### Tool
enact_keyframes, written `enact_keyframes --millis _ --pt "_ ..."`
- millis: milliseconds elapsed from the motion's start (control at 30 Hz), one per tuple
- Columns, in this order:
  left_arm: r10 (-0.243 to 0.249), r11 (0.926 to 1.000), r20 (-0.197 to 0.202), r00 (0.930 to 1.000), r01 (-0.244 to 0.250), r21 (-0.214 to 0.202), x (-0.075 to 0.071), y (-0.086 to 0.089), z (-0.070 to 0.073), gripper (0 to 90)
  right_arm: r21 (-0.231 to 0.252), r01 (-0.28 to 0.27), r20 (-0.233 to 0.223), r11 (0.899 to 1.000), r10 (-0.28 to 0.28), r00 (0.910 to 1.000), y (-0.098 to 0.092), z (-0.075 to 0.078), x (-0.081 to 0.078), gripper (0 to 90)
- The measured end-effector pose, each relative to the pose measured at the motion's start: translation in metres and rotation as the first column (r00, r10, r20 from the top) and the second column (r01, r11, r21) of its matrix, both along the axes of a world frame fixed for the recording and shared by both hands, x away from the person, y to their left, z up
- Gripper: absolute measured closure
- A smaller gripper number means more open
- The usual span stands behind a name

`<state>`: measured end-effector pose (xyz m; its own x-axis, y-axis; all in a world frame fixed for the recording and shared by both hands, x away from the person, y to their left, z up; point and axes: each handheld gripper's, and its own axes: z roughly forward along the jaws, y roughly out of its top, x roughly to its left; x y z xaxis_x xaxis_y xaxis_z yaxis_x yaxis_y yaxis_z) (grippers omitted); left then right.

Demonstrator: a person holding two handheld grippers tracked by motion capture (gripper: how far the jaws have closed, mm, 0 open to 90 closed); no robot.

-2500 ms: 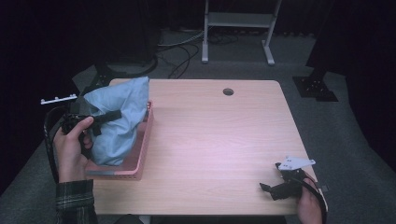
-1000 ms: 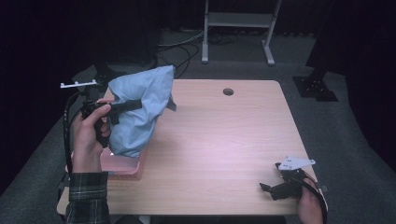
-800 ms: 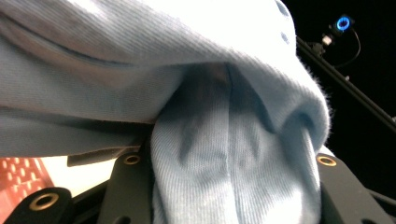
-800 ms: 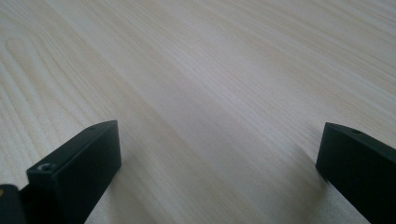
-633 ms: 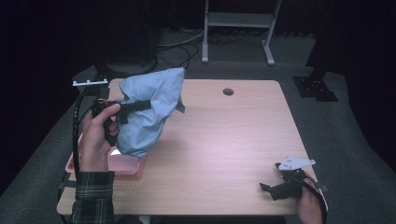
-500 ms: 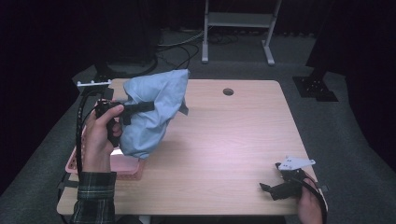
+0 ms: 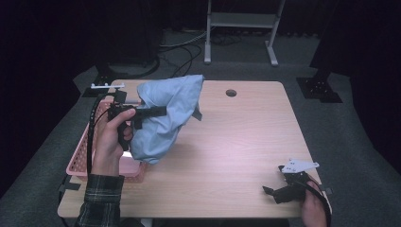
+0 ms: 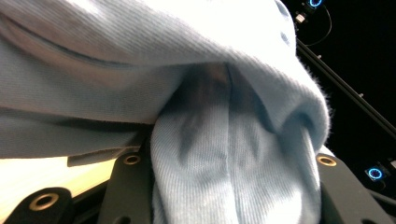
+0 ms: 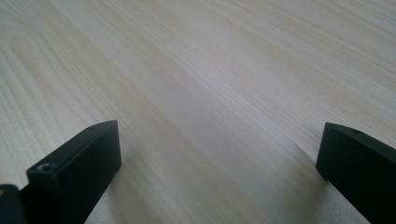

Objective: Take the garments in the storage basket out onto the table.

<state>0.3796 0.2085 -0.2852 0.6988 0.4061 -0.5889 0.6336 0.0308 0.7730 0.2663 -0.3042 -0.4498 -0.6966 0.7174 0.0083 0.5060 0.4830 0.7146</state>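
Nearest us, our right gripper (image 7: 269, 191) rests at the table's (image 7: 246, 142) near right corner, jaws spread wide over bare wood with nothing between them, and open tabletop stretches from it to the far edge. On the left, our left gripper (image 7: 161, 111) is clamped on a light blue garment (image 7: 165, 116) held above the table, its lower folds hanging beside the pink basket (image 7: 78, 161) at the left edge. The cloth hides the basket's inside; no readable writing.

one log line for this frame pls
left gripper: shut on blue garment, lifted above pink basket | right gripper: open, on table
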Motion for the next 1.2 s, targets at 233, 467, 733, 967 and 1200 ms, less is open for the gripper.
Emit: enact_keyframes --millis 233,467,733,967,1200 --pt "-0.023 0.9997 0.004 0.9997 0.023 -0.001 0.000 -0.009 -0.001 53.3 0.000 0.000 0.000 1.000 0.000 1.0000 0.000 0.000 0.000 0.0" --pt "-0.045 0.9990 0.007 0.9990 0.045 0.003 0.000 -0.021 -0.002 53.2 0.000 0.000 0.000 1.000 0.000 1.0000 0.000 0.000 0.000 0.0" --pt "-0.060 0.9982 0.008 0.9982 0.060 0.001 -0.001 -0.032 -0.003 53.3 0.001 0.001 -0.001 1.000 -0.001 1.0000 0.000 0.000 0.000 0.0" --pt "-0.082 0.9967 0.011 0.9966 0.082 0.003 -0.002 -0.043 -0.003 53.3 0.001 0.001 -0.002 1.000 -0.001 1.0000 0.000 0.000 0.000 0.0" --pt "-0.100 0.9949 0.009 0.9949 0.100 0.010 -0.002 -0.056 -0.005 53.2 0.001 0.001 -0.002 1.000 -0.001 1.0000 0.000 0.000 0.000 0.0"
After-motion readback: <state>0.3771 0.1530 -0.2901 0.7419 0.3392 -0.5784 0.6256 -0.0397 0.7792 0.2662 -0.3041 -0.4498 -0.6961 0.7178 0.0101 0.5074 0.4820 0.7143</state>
